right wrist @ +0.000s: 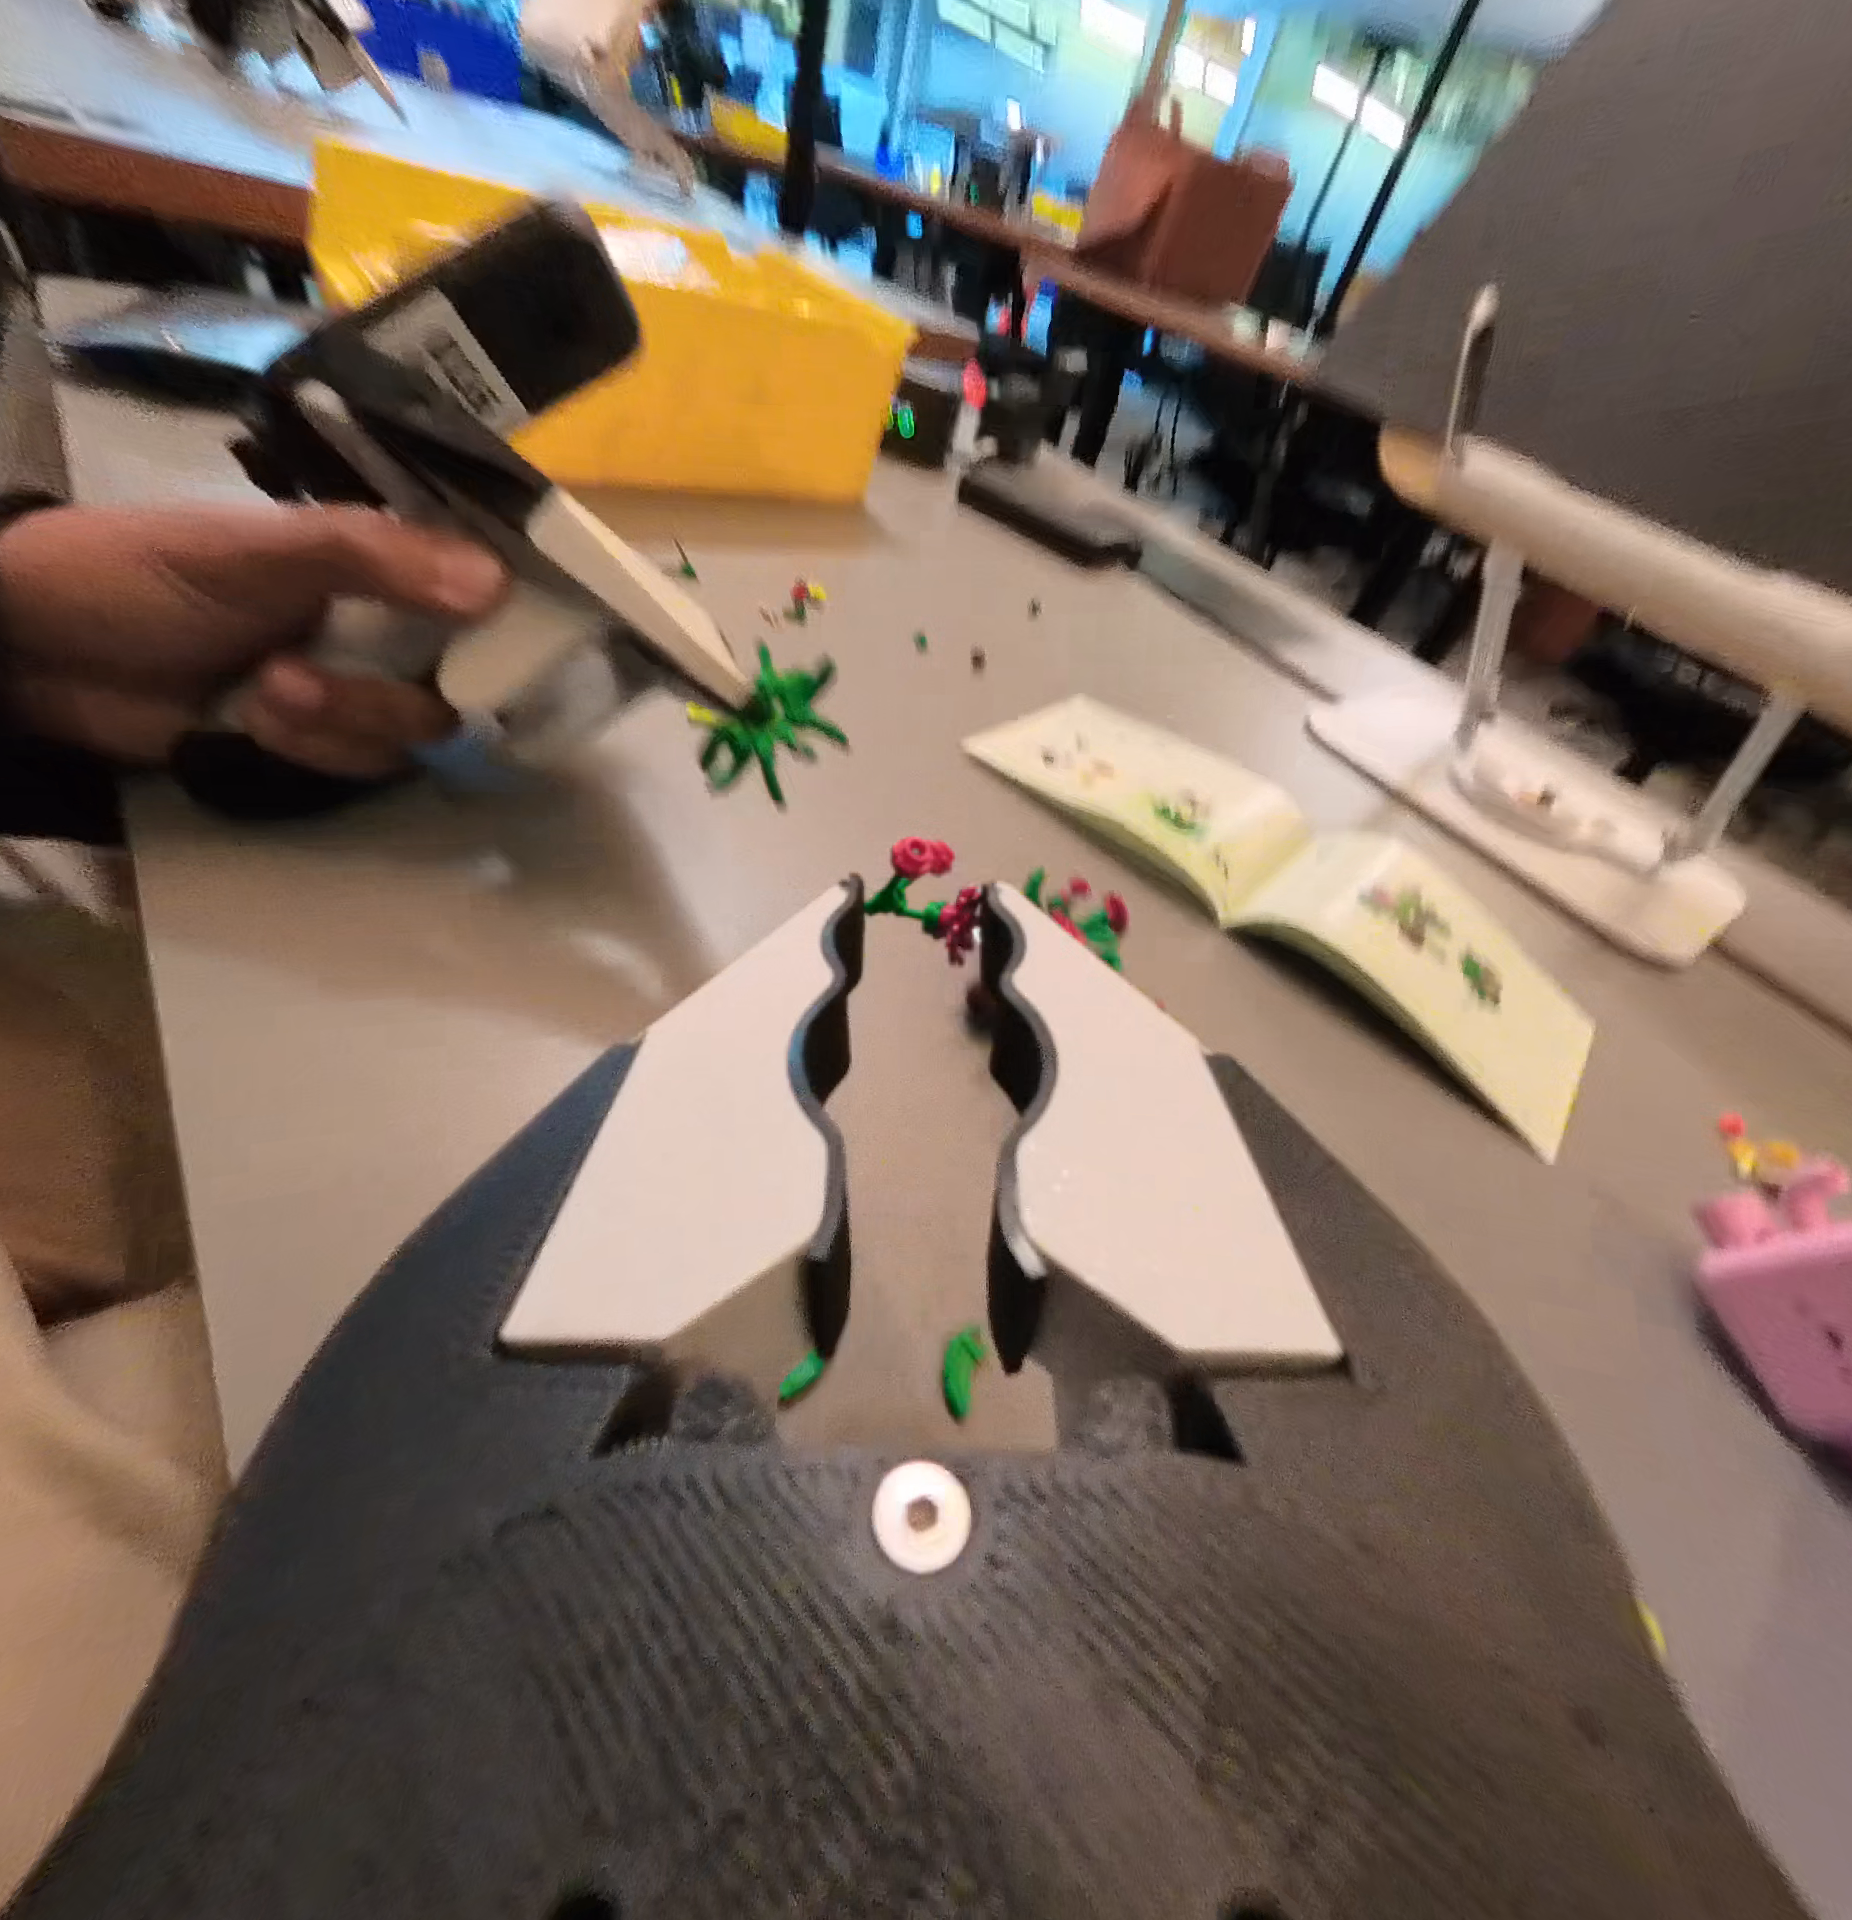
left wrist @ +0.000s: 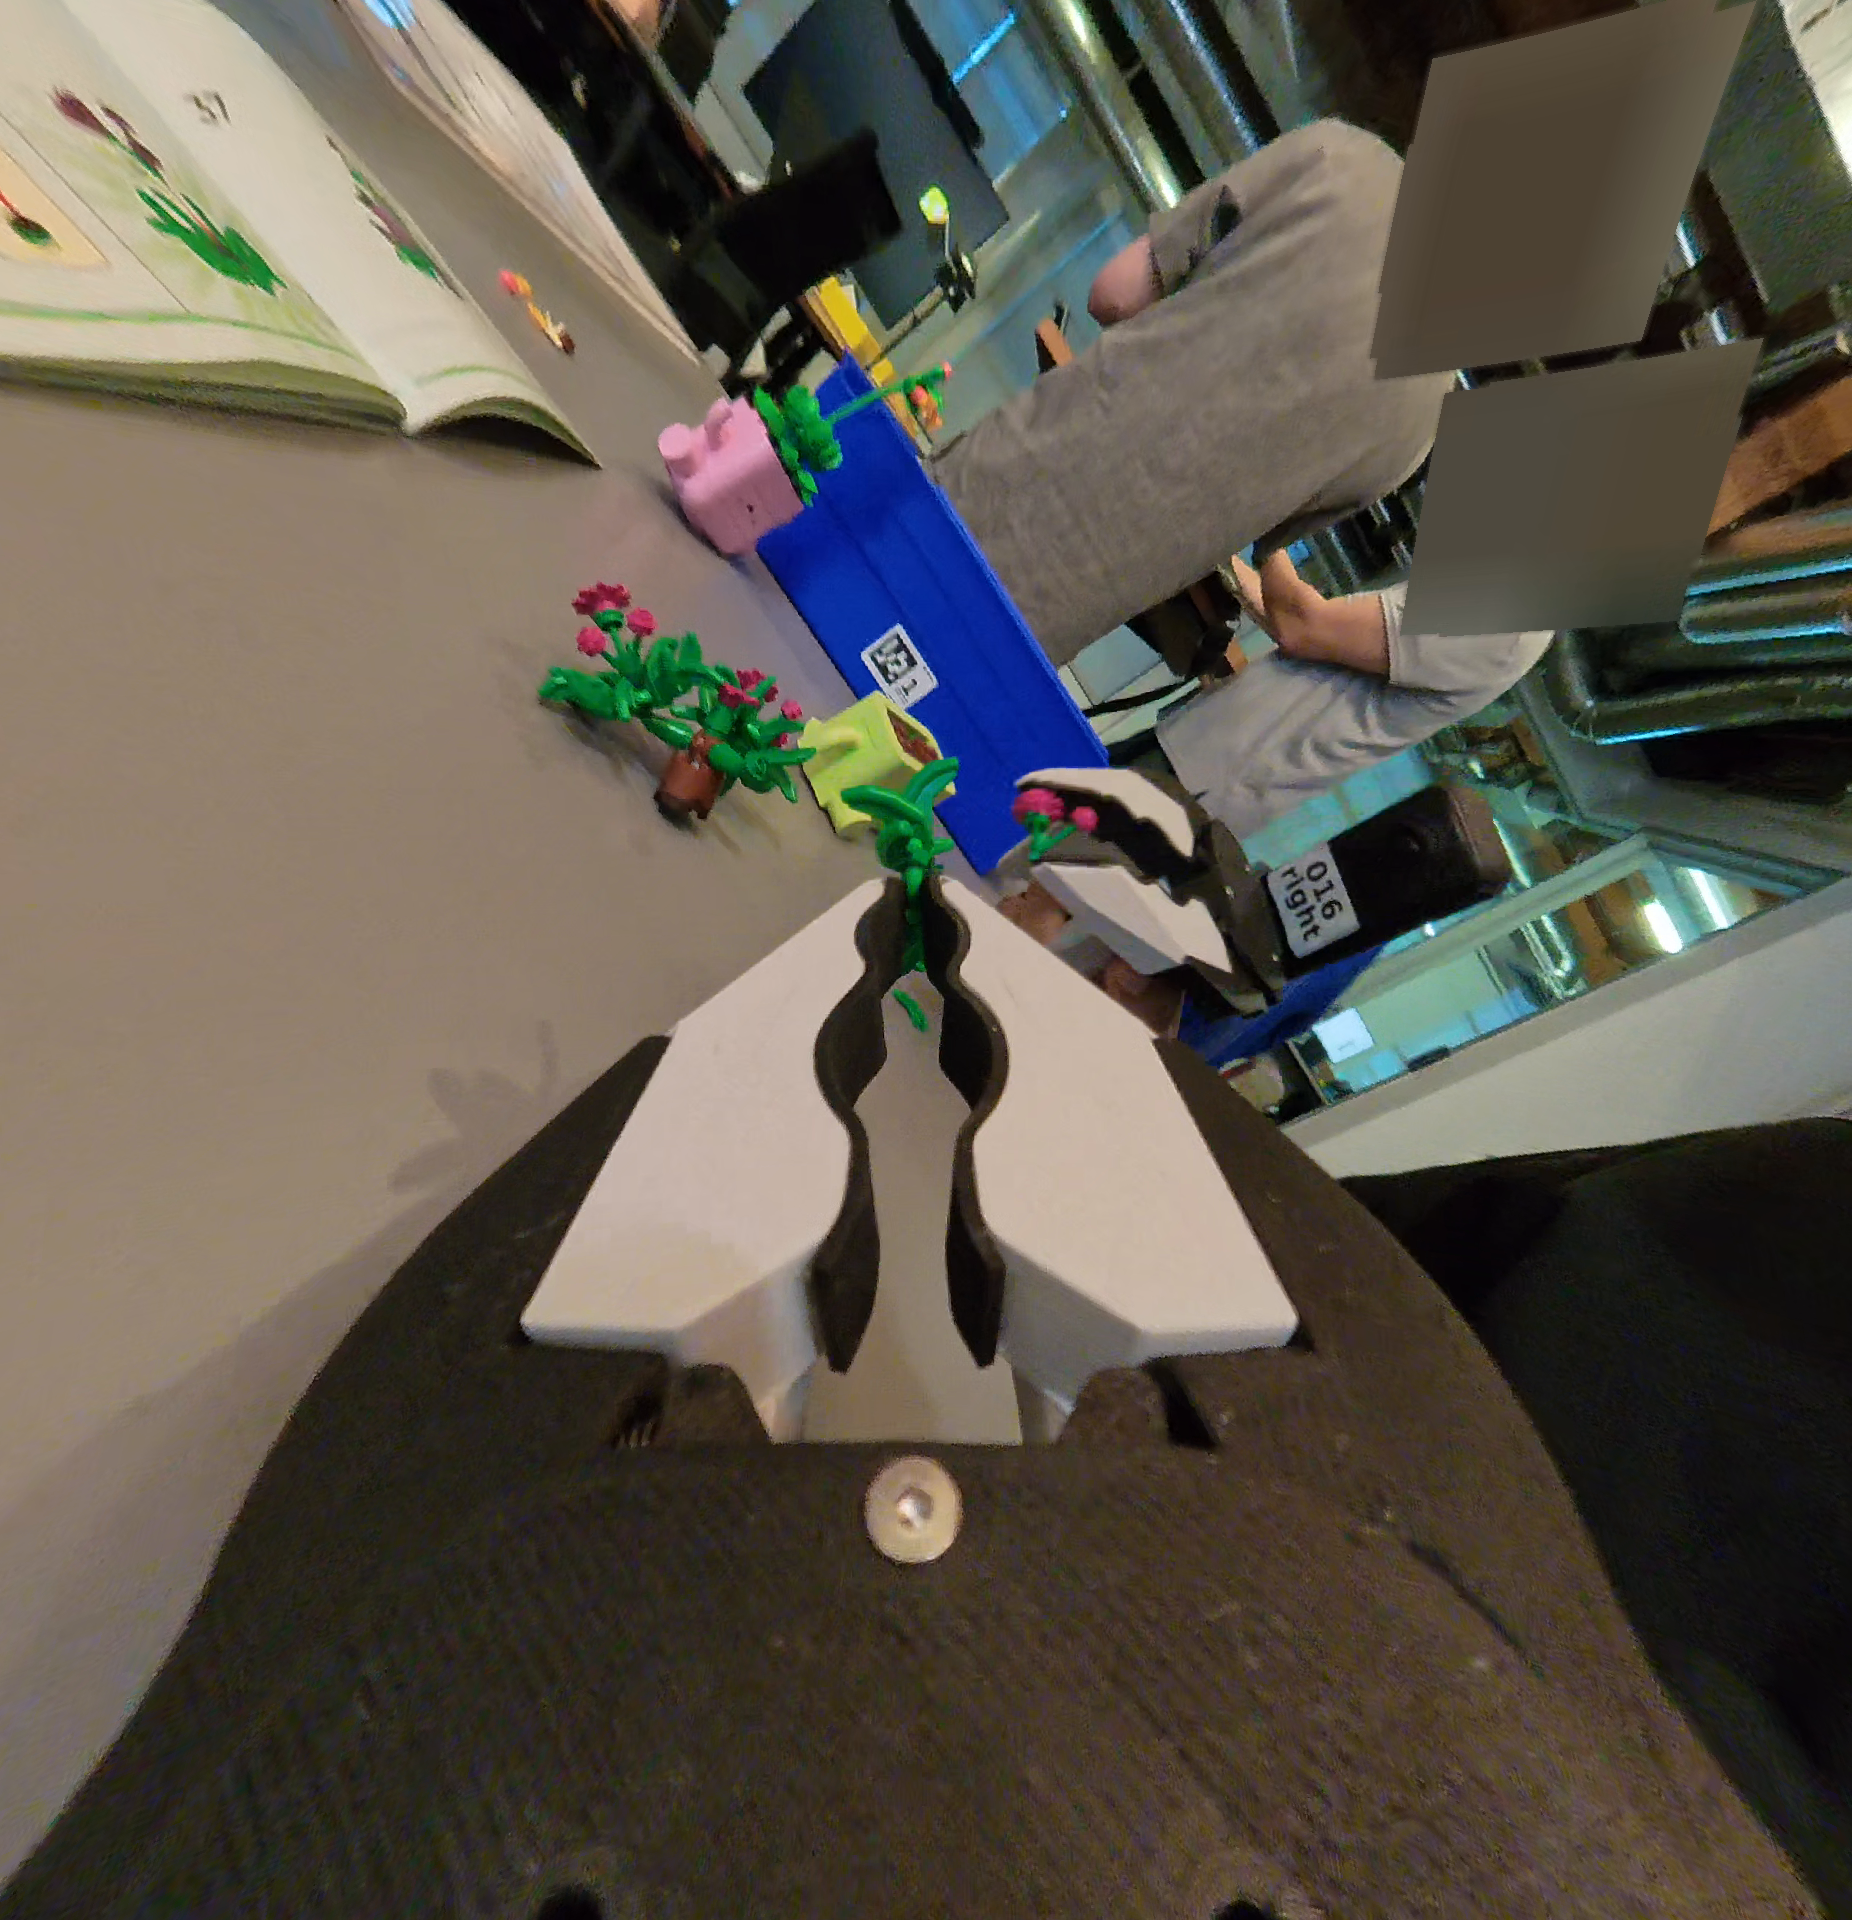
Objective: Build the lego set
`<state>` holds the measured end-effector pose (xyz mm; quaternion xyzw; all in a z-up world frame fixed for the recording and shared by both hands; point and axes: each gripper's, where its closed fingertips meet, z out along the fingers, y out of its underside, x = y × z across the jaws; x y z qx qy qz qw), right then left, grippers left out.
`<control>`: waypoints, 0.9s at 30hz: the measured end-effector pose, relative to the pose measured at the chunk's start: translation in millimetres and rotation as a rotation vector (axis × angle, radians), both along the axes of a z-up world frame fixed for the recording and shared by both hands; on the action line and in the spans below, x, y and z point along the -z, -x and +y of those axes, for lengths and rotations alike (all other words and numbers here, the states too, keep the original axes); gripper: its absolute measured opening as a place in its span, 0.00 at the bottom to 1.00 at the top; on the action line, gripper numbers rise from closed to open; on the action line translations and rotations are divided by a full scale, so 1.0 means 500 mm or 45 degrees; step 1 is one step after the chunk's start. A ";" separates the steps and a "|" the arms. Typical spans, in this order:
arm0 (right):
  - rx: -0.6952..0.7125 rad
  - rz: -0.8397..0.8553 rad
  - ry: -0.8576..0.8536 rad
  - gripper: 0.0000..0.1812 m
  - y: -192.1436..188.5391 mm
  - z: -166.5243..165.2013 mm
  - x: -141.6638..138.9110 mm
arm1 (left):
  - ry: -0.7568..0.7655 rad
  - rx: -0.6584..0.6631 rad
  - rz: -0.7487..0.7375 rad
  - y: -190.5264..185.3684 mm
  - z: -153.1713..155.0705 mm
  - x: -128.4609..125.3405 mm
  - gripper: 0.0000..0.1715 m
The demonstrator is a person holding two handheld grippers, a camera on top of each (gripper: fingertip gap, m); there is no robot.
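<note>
Gripping a green leafy stem (left wrist: 914, 868) in the left gripper (left wrist: 909, 894), its jaws closed on it above the table (left wrist: 226, 831), I am bringing the pink flower sprig (right wrist: 927, 894) in, pinched at the right gripper (right wrist: 922, 909) tips; I should align slowly, pressing straight; the lime pot (left wrist: 865, 769) looks plantless; the pink pot (left wrist: 730, 478) is holding greenery.

Grey table (right wrist: 402, 997) bears booklet (right wrist: 1317, 862), pink pot (right wrist: 1795, 1309).
</note>
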<state>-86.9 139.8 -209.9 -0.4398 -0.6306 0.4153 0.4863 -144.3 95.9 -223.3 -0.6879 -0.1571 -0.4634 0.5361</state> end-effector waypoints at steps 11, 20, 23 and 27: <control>0.020 0.162 -0.530 0.11 0.029 -0.072 -0.004 | 0.032 0.189 -0.153 -0.079 0.005 0.000 0.00; -0.158 -0.189 -0.464 0.11 0.016 -0.084 0.068 | 0.003 -0.020 -0.116 -0.030 0.008 -0.002 0.00; -0.085 -0.476 -0.443 0.11 -0.002 -0.053 0.123 | -0.023 -0.066 -0.122 -0.017 0.007 -0.008 0.00; 0.002 -0.651 -0.343 0.12 -0.022 -0.034 0.155 | -0.002 -0.040 -0.132 -0.022 0.008 -0.004 0.00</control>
